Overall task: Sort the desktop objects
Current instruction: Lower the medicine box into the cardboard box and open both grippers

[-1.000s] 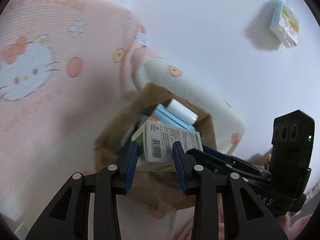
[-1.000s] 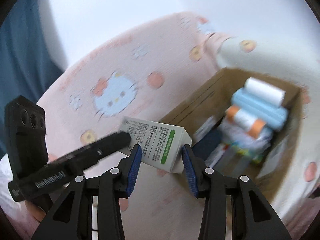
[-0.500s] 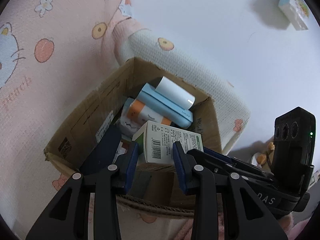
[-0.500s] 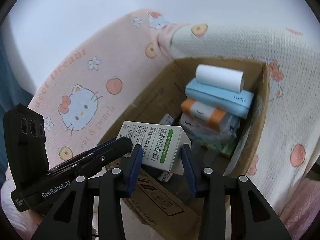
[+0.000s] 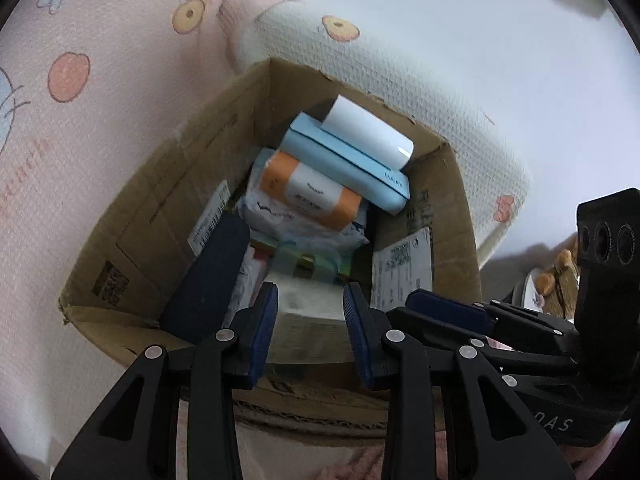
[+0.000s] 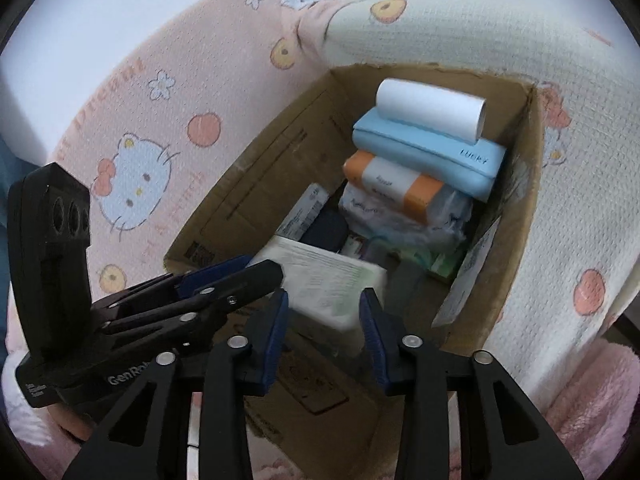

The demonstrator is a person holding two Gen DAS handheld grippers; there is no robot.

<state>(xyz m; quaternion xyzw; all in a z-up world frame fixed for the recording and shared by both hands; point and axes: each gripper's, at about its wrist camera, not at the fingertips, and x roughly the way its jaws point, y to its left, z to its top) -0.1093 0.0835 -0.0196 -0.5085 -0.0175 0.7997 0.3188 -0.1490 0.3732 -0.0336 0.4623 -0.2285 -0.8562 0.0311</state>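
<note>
1. A white carton, box-shaped with fine print on its faces, is seen blurred between the blue pads of both tongs, inside the open top of the cardboard box.
2. The left tongs are spread wider than the carton; whether their pads touch it cannot be told.
3. The right tongs are likewise parted, with a gap visible beside the carton's green-marked end.
4. Beyond the tongs, at the far end of the brown corrugated box, a smooth white roll is stacked on a soft light-blue case.
5. Below that case lies an orange-and-white pack on crinkled clear plastic bags.
6. A dark blue oblong case is propped along the box wall to the left of the left tongs.
7. The box is surrounded by waffle-textured cloth, pink with cartoon cats and white with fruit prints.
</note>
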